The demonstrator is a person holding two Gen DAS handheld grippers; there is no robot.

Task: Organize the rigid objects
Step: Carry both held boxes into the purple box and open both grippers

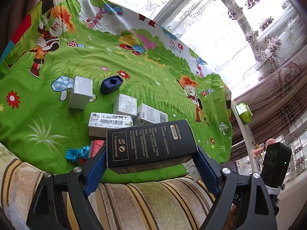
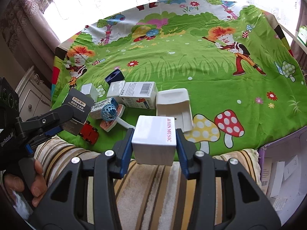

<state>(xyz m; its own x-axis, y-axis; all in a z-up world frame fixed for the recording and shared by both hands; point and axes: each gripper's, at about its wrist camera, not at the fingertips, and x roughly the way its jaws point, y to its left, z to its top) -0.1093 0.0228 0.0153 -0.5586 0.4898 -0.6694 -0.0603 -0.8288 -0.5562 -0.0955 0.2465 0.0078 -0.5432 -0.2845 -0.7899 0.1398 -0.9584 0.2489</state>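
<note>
My left gripper (image 1: 151,159) is shut on a black box (image 1: 149,145) with white instruction text, held above the near edge of the green cartoon cloth (image 1: 57,103). The same box shows in the right wrist view (image 2: 77,109), labelled DORMI, in the left gripper (image 2: 63,123). My right gripper (image 2: 154,143) is shut on a white JIYIN MUSIC box (image 2: 153,138), held above the cloth's near edge. Several small boxes (image 2: 138,94) lie clustered on the cloth, with a dark blue holder (image 2: 115,76), a white plastic tray (image 2: 173,103), a red toy car (image 2: 89,133) and a blue mesh ball (image 2: 108,111).
A striped cushion (image 2: 149,191) lies under both grippers. A purple carton (image 2: 278,172) holding white boxes sits at the right. Curtained windows (image 1: 211,15) stand behind the cloth. A cabinet (image 2: 32,94) is at the left. Blue and red toy pieces (image 1: 80,152) lie near the left gripper.
</note>
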